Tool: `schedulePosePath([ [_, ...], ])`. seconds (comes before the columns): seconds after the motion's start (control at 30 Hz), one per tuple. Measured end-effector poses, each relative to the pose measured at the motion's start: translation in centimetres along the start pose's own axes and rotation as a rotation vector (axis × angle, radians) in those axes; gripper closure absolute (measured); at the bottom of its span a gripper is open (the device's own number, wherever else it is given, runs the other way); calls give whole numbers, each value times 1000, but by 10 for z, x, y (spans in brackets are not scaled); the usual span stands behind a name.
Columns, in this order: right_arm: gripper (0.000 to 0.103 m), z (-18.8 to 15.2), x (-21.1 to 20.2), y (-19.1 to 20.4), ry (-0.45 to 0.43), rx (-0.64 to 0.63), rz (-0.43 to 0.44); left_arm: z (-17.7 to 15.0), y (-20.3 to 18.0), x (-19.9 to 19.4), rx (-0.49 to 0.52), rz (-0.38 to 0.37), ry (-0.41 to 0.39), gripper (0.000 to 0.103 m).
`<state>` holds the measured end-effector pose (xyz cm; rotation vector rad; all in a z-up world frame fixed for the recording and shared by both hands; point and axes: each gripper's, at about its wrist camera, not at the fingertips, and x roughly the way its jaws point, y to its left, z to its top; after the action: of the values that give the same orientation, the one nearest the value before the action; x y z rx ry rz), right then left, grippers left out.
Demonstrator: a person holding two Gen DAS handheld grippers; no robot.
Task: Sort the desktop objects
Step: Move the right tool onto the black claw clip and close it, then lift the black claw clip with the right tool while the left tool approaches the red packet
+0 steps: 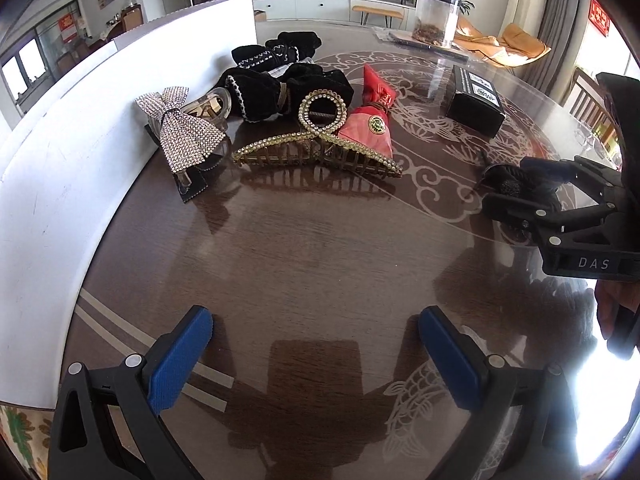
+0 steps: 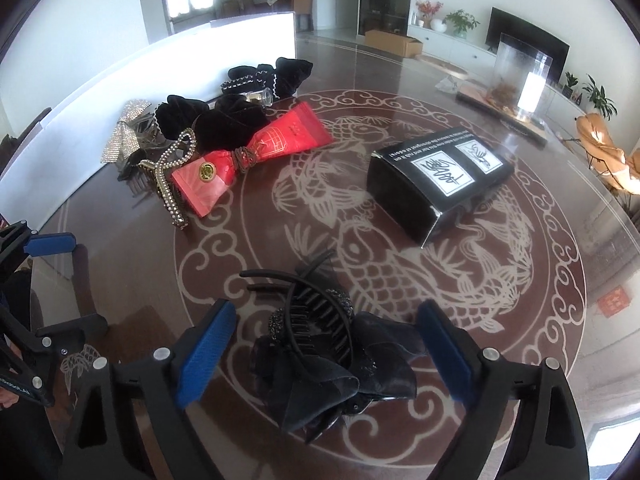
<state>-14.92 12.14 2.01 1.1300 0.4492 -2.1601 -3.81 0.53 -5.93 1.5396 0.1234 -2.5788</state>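
Right gripper [image 2: 326, 354] spread wide around the black bow clip [image 2: 320, 364] on the table [image 2: 280, 240], pads not touching it. Left gripper [image 1: 316, 356] open over bare wood, holding nothing. Gold clip [image 1: 320, 148], red pouch [image 2: 248, 158] piled by the white board [image 1: 60, 160].

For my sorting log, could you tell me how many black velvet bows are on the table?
2: one black velvet bow beside the gold claw clip, another behind it by the white board. More may be hidden.

- Left gripper [image 1: 316, 344]: blue pads apart over bare table [image 1: 320, 260].
- Ahead: gold claw clip [image 1: 316, 152], red pouch [image 1: 370, 120].
- Far right: right gripper [image 1: 504, 188] at a black hair clip [image 1: 505, 181].
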Motion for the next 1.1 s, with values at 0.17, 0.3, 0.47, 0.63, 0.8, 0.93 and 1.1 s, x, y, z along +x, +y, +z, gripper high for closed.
schedulePosePath([
  [0.17,43,-5,-9,1,-25,23,-20,0,0,0,0,0,0,0],
  [0.3,55,-11,-16,3,-29,39,-36,0,0,0,1,0,0,0],
  [0.47,56,-24,-26,5,-42,81,-72,0,-1,0,0,0,0,0],
  [0.63,56,-44,-39,6,-57,127,-87,0,-1,0,0,0,0,0],
  [0.8,56,-65,-54,8,-53,126,-104,-1,-3,0,8,-3,-3,0],
  [0.93,31,-76,-60,5,-55,147,-132,-3,-7,0,17,-7,-5,0],
  [1.1,20,-78,-59,3,-41,159,-123,-4,-7,-1,20,-9,-5,0],
])
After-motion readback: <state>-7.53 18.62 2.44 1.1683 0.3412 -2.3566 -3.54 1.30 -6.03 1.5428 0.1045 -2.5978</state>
